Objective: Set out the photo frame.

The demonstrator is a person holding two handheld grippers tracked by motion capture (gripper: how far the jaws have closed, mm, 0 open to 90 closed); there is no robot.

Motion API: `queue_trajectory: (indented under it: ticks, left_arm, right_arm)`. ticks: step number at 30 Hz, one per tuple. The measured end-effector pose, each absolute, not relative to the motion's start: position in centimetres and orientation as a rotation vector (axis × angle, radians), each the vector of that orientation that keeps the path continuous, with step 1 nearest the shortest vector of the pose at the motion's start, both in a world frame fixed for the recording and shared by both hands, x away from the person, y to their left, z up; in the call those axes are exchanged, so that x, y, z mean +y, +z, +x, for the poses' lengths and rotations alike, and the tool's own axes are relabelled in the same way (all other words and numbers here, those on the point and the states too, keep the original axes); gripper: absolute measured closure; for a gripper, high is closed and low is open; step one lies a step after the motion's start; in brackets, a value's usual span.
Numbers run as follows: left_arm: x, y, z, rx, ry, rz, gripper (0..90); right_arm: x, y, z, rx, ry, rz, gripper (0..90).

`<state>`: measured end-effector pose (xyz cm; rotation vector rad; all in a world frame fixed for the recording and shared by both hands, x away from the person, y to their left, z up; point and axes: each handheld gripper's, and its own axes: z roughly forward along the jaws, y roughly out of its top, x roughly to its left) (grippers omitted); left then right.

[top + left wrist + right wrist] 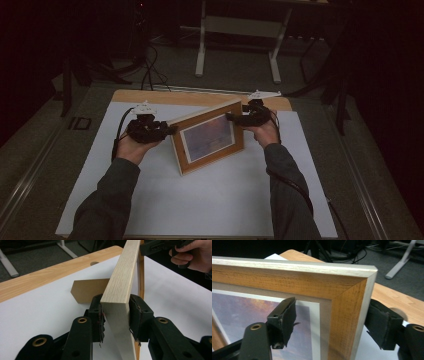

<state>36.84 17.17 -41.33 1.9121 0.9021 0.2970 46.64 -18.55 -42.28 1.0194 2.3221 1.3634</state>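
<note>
Picture frame [207, 142] stands upright on the surface [210, 200] — left hand-held gripper [170, 130] clamps its 9 o'clock edge, right hand-held gripper [231, 118] straddles its 1 o'clock corner — jaws open.

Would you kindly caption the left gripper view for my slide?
Left gripper clamping the picture frame edge above the white sheet.
</note>
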Motion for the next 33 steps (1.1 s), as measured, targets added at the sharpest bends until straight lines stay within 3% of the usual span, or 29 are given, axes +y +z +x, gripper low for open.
queue_trajectory:
  ticks: [4,10,16,22,33]
  left_arm:
    - [17.1,-41.4,36.9,0.898,0.303,1.911,66.9]
    - [17.1,-41.5,37.1,0.902,0.302,1.902,66.2]
    - [17.0,-41.6,37.2,0.91,0.306,1.901,65.7]
    - [17.1,-41.4,37.4,0.927,0.314,1.907,64.8]
    - [16.9,-41.4,37.7,0.949,0.336,1.901,63.5]
  right_arm:
    - [-18.8,-42.4,46.8,2.338,1.384,1.023,29.2]
    - [-19.5,-42.3,46.8,2.318,1.389,1.071,41.5]
    - [-19.6,-42.3,46.7,2.305,1.384,1.094,44.1]
    - [-20.1,-42.3,46.4,2.281,1.41,1.133,53.1]
    - [-20.4,-42.3,45.9,2.26,1.383,1.141,58.6]
